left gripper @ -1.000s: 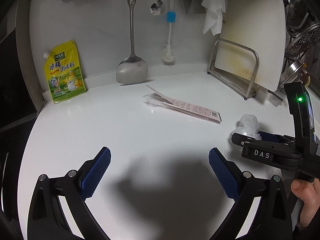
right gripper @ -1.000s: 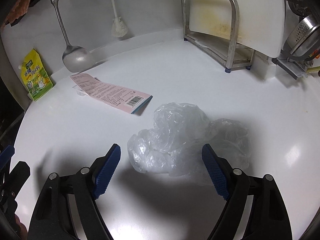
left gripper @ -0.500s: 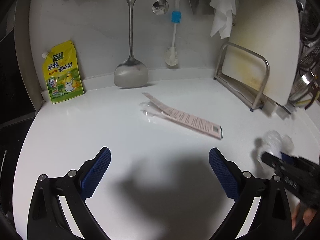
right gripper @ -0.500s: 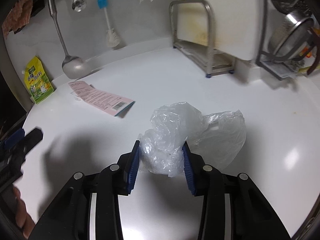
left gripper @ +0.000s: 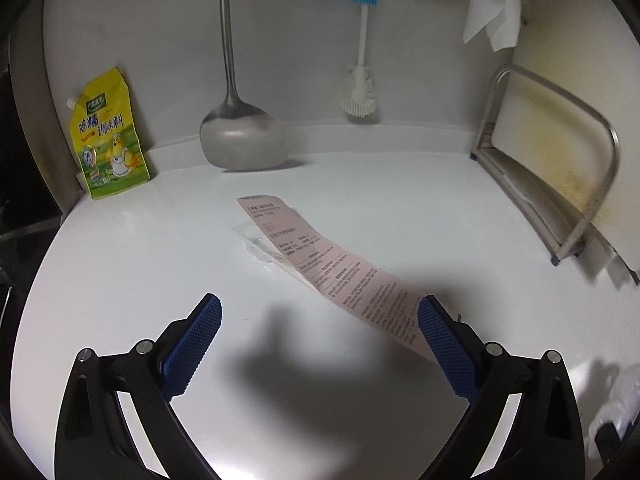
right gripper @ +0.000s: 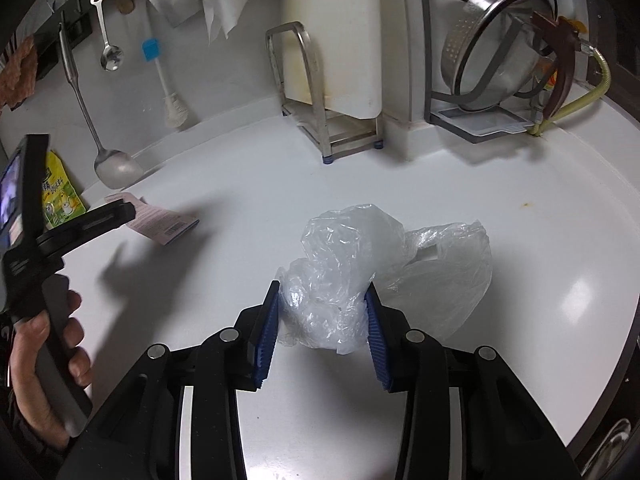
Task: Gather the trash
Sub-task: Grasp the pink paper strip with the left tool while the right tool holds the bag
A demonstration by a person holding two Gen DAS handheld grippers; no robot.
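Observation:
A crumpled clear plastic bag (right gripper: 360, 264) lies on the white counter, and my right gripper (right gripper: 322, 320) is shut on its near end. A long pink receipt (left gripper: 336, 268) lies on the counter over a scrap of clear wrapper (left gripper: 256, 240). My left gripper (left gripper: 320, 348) is open and empty, its right finger close over the receipt's near end. The receipt also shows in the right wrist view (right gripper: 164, 224), with the left gripper body (right gripper: 80, 228) above it. A bit of the bag shows at the left wrist view's lower right (left gripper: 616, 408).
A yellow seasoning pouch (left gripper: 108, 140) leans on the back wall. A steel spatula (left gripper: 240, 136), ladle and brush (left gripper: 360, 92) hang there. A cutting board in a steel rack (right gripper: 332, 80) and a colander rack (right gripper: 492, 60) stand at the back right.
My right gripper closed on the plastic bag and lifted back a little. My left gripper moved forward toward the receipt, still open.

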